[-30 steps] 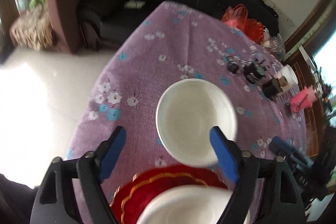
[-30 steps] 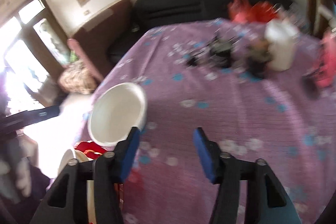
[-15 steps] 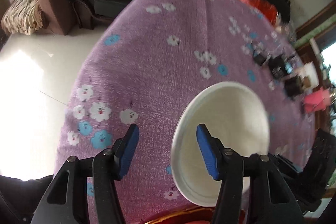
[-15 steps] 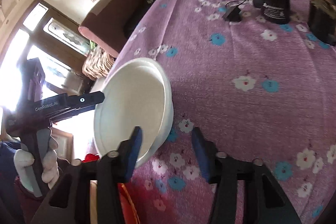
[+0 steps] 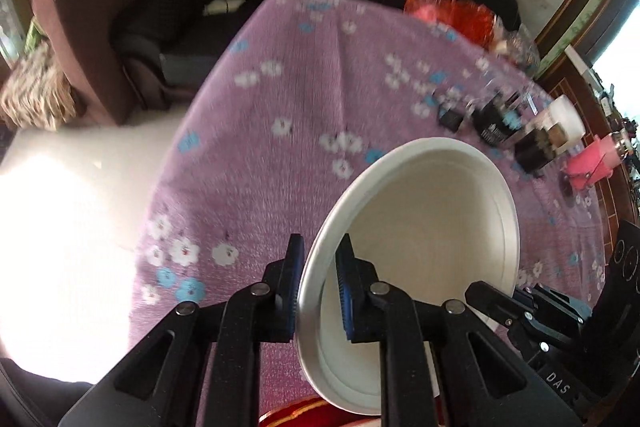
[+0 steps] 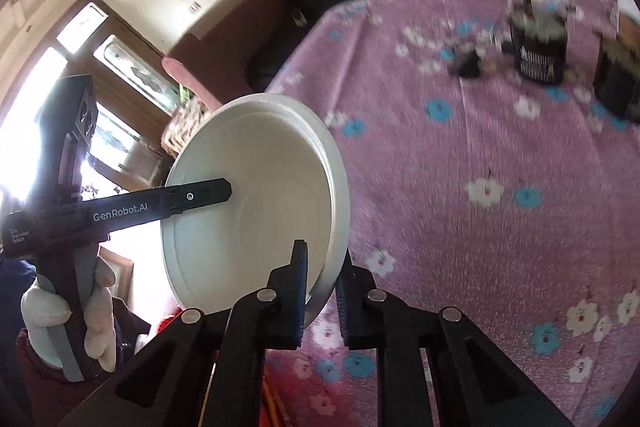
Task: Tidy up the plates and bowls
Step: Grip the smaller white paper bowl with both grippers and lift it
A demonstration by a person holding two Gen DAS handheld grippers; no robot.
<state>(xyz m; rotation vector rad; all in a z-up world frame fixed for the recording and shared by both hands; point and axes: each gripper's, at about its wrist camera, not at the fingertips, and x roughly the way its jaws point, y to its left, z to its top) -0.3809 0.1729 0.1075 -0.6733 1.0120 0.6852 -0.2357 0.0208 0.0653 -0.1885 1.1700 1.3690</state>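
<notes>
bare cloth point(image 5: 280, 163) left, black boxes point(image 6: 540, 55) far right

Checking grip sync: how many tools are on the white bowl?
2. Left tool, jaws just closed, clamps one side of the white bowl; right tool, also just closed, clamps the opposite rim.

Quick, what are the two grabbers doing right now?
Left gripper: closed on the white bowl's rim.
Right gripper: closed on the same bowl's opposite rim.

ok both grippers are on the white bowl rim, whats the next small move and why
Probably lift the white bowl straight up, both hands together. The left gripper and right gripper have just closed on opposite sides of its rim, and it sits tilted above the purple tablecloth, so uneven motion could twist it loose.
</notes>
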